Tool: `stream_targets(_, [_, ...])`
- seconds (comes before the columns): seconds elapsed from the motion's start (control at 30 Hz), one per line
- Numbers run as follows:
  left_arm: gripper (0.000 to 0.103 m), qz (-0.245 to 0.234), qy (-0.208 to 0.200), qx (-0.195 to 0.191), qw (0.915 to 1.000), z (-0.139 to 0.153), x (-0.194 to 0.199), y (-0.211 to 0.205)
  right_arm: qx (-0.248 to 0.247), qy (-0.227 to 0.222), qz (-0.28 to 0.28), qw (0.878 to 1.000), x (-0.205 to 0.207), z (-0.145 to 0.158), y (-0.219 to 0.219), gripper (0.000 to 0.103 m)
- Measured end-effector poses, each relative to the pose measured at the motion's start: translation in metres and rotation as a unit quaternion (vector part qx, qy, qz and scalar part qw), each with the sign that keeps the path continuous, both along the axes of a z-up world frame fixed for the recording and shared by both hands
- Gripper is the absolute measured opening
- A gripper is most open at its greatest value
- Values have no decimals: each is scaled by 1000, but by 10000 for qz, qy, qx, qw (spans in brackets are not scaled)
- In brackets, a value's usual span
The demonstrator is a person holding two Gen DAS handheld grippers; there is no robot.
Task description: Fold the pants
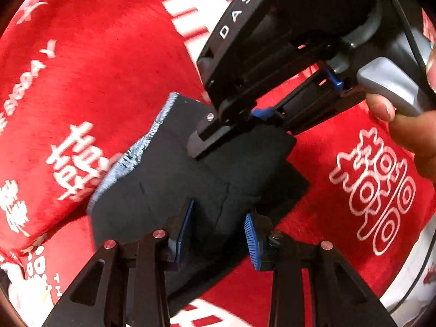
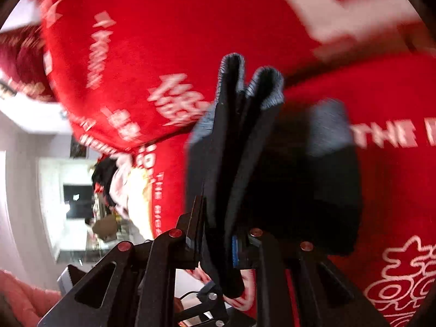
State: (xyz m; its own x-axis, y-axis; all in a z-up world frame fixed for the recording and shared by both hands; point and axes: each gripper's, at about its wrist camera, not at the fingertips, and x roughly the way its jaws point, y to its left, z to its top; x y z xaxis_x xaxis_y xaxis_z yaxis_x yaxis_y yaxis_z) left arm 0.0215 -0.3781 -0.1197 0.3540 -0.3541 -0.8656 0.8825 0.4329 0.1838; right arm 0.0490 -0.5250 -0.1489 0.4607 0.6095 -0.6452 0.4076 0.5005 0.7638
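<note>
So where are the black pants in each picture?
Left wrist view: pants in the middle, folded flat, between the left gripper's open jaws, with the right gripper on the far end.
Right wrist view: pants in the center, seen edge-on, pinched in the right gripper.
Shared landmark: the red blanket.

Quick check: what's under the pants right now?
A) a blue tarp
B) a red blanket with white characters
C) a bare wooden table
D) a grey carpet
B: the dark pants sit over a red blanket printed with white characters.
</note>
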Motion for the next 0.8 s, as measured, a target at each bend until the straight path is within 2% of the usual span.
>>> stream_targets(0.1, [37, -32, 9, 250, 9997, -19, -5, -5, 92, 174, -118, 9997, -10, -29, -5, 18])
stream_targets(0.17, [52, -80, 55, 319, 9994, -24, -8, -4, 94, 232, -133, 9996, -13, -40, -4, 18])
stream_targets(0.2, [65, -124, 172, 283, 9994, -25, -10, -3, 83, 256, -124, 9996, -14, -43, -4, 19])
stream_targets(0.23, [71, -112, 213, 252, 9994, -23, -10, 0, 3, 312, -103, 9995, -15, -46, -3, 20])
stream_targets(0.27, [71, -111, 218, 214, 9995, -20, -9, 4, -80, 354, -85, 9993, -16, -48, -4, 25])
stream_targets(0.37, [71, -134, 244, 184, 9994, -8, -8, 15, -334, 436, 0, 9985, -21, -37, -4, 25])
stream_targets(0.5, [71, 404, 576, 76, 9975, 12, 19, 42, -1278, 673, 359, 9889, -20, -15, 9, 32])
stream_targets(0.57, [71, 714, 651, 162, 9952, 14, 36, 55, -1527, 789, 456, 9841, -22, -13, 18, 34])
stream_targets(0.67, [71, 1270, 888, 348, 9873, 8, 61, 76, -1759, 923, 407, 9792, -24, -14, 29, 35])
stream_targets(0.73, [71, 1738, 1236, 434, 9760, 3, 79, 91, -1963, 1061, 342, 9742, -22, -13, 34, 35])
stream_targets(0.8, [71, 2002, 1426, 511, 9680, -3, 89, 103, -2149, 1163, 273, 9693, -27, -13, 31, 36])
